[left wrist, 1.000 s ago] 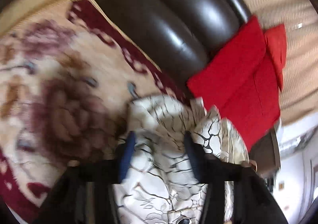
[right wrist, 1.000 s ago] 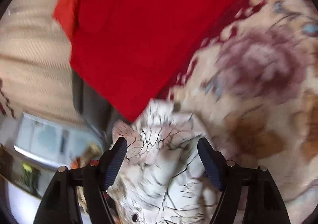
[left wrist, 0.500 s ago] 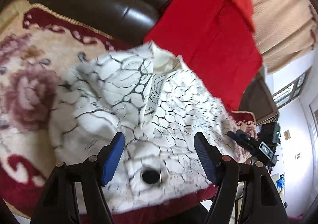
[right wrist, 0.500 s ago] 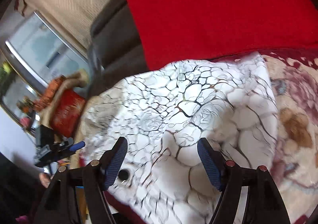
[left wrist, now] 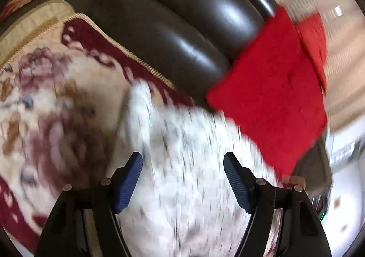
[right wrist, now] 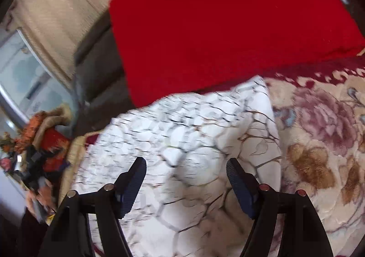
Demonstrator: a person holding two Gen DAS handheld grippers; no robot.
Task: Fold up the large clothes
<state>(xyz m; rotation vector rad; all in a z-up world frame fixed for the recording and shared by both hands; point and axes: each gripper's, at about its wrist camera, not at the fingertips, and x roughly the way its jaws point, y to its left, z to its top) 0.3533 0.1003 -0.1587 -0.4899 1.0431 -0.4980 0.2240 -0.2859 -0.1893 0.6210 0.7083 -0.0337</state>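
A white garment with a black crackle print (left wrist: 173, 124) lies on the floral cover, blurred in the left wrist view. My left gripper (left wrist: 182, 157) hovers over it, its blue pads wide apart and pressing on nothing. In the right wrist view the same garment (right wrist: 194, 124) is spread out, its far edge close to the red cloth. My right gripper (right wrist: 186, 162) stands open above it, and no fabric is pinched between its fingers. The near part of the garment is hidden behind both grippers.
A floral cream and maroon cover (left wrist: 45, 97) (right wrist: 319, 142) spreads over the seat. Behind it rise a dark leather sofa back (left wrist: 182, 28) and a red cloth (left wrist: 269, 97) (right wrist: 228, 28). Beige curtains (right wrist: 57, 6) hang beyond; clutter (right wrist: 41, 142) sits at the left.
The garment went from bunched between both pairs of fingers to spread out on the cover. The left jaws have widened. Both views have swung, and the left one is blurred now.
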